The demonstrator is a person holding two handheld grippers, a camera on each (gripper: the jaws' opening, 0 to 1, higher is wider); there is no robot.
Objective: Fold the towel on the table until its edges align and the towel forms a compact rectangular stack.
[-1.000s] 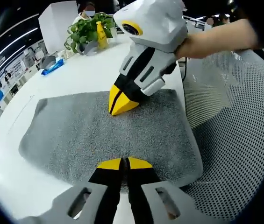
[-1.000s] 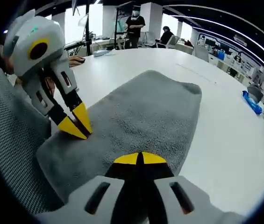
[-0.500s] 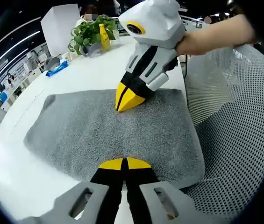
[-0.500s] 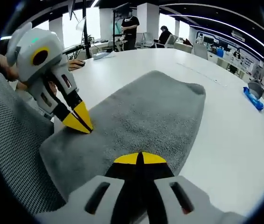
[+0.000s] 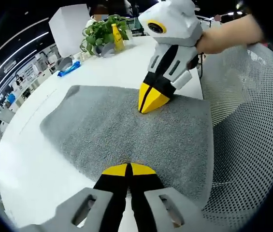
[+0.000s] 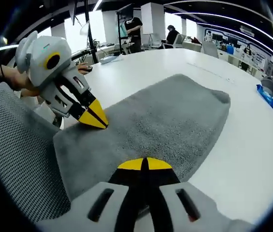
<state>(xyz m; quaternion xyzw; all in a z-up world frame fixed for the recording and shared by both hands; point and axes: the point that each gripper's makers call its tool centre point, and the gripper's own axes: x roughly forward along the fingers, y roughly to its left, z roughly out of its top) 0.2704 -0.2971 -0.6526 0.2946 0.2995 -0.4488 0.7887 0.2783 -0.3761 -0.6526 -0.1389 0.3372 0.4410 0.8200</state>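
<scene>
The left gripper (image 5: 129,168) and right gripper (image 6: 143,164), jaws pressed together, each seem to pinch the near edge of the towel (image 5: 126,128), a grey, nubby cloth lying flat on the white table (image 5: 35,159). Beyond stands a potted plant (image 5: 100,34).

no readable text, labels, brands or numbers on anything in either view
</scene>
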